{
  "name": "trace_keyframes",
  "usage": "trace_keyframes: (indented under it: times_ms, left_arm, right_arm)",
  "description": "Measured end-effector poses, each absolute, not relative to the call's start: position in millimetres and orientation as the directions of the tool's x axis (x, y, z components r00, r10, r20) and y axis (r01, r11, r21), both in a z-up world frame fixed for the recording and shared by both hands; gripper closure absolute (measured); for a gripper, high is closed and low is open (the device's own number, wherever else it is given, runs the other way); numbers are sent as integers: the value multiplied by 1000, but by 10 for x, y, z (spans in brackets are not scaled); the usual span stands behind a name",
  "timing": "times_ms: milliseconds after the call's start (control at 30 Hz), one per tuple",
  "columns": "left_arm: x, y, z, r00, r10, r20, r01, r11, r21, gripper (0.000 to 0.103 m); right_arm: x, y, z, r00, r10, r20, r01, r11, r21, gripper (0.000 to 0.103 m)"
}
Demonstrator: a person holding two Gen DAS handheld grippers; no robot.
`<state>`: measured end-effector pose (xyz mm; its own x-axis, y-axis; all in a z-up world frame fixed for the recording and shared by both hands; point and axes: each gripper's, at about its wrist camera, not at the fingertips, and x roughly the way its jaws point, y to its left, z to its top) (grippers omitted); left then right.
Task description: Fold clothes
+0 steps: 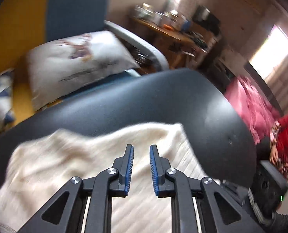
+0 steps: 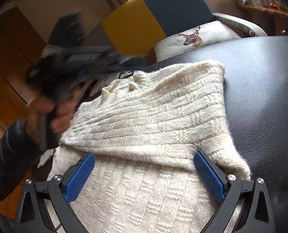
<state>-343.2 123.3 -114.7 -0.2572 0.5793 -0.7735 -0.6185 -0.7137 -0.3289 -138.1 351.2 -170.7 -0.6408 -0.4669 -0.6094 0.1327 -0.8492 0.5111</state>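
A cream knitted sweater [image 2: 144, 116] lies on a black leather surface [image 2: 260, 97], its upper part folded over the lower part. My right gripper [image 2: 144, 155] stands wide open low over the sweater, and the folded edge runs across between its blue pads [image 2: 79, 176]. At the sweater's left edge a hand [image 2: 52, 114] holds my left gripper [image 2: 70, 58], which is blurred in the right wrist view. In the left wrist view the left gripper [image 1: 141, 147] hovers above the sweater [image 1: 66, 155], its fingers a narrow gap apart with nothing between them.
A deer-print pillow [image 2: 196, 36] leans on a yellow and blue chair [image 2: 144, 19] behind the surface. A cluttered wooden desk [image 1: 173, 33] stands farther back. Pink fabric [image 1: 250, 101] and a person in red [image 1: 287, 136] are to the right. Wooden floor [image 2: 7, 68] lies to the left.
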Motion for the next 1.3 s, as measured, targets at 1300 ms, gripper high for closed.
trace_keyframes:
  times_ms: [1300]
  left_arm:
    - [-2559, -1537, -1581, -445, 458, -770, -49, -871, -489, 95]
  right_arm:
    - [-2259, 2591, -1572, -556, -105, -824, 83, -994, 71, 0]
